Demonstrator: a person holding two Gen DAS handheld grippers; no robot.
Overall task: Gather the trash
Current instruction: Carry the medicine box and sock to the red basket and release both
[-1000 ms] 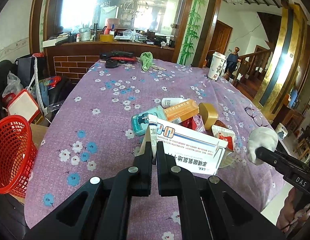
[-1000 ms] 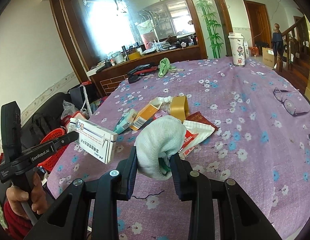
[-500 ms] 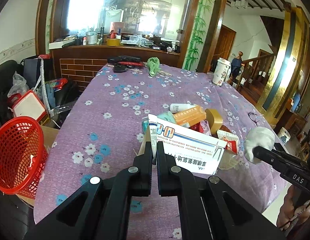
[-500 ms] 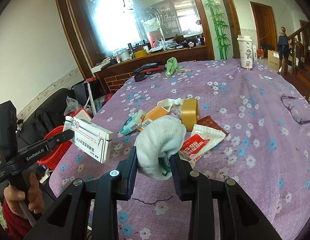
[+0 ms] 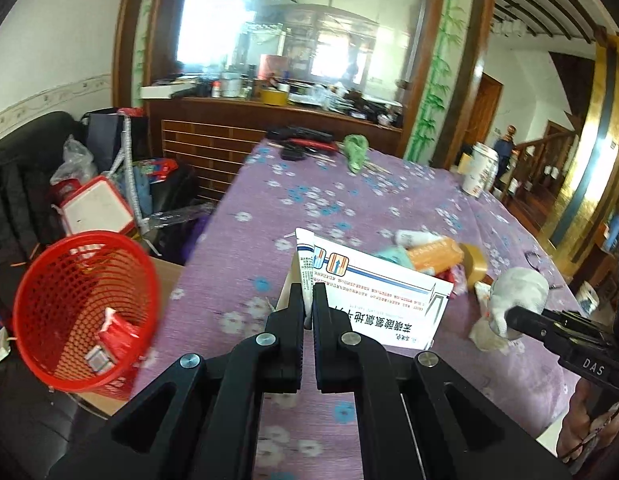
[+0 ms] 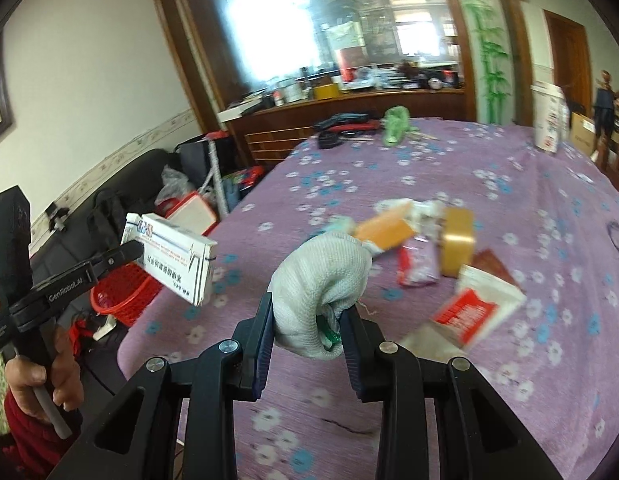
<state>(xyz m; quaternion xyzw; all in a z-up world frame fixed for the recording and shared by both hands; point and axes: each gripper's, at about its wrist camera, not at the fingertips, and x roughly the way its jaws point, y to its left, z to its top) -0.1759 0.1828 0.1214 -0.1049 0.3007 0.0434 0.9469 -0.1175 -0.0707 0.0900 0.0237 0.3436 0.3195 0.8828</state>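
Right of the red basket (image 5: 83, 312), left tool (image 5: 308, 308) pinches the medicine box (image 5: 373, 300) — swing fully over the rim before releasing; right tool (image 6: 307, 320) clamps a cloth wad (image 6: 321, 284).

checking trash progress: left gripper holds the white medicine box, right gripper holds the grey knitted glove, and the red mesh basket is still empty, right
Not quite. The red mesh basket is not empty: the left wrist view shows a red wrapper lying inside. The rest stands: the left gripper holds the white medicine box, and the right gripper holds the grey knitted glove.
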